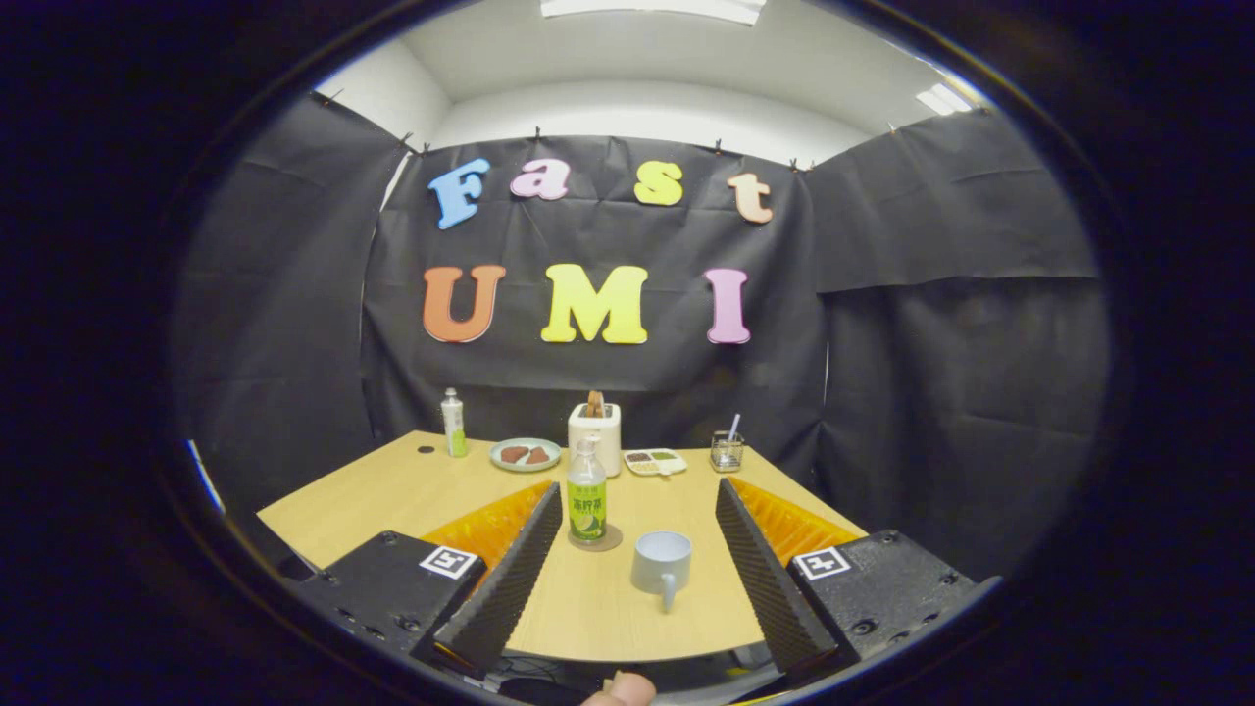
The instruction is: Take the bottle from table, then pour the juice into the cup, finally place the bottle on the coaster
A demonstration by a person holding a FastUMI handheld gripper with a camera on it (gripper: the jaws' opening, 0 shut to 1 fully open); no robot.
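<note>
A clear bottle (586,500) with a green label stands upright on a round brown coaster (596,540), just ahead of the fingers and close to the left one. A pale blue-grey cup (661,566) sits on the wooden table (392,495) to the bottle's right, its handle turned toward me, between the two fingers. My gripper (637,510) is open wide, with nothing held; both fingers stand apart from bottle and cup.
At the table's far side stand a small white-and-green bottle (453,424), a plate (526,454) with brown pieces, a white toaster (595,434), a small divided dish (655,461) and a glass (727,449) with a straw. A fingertip (620,689) shows below the fingers.
</note>
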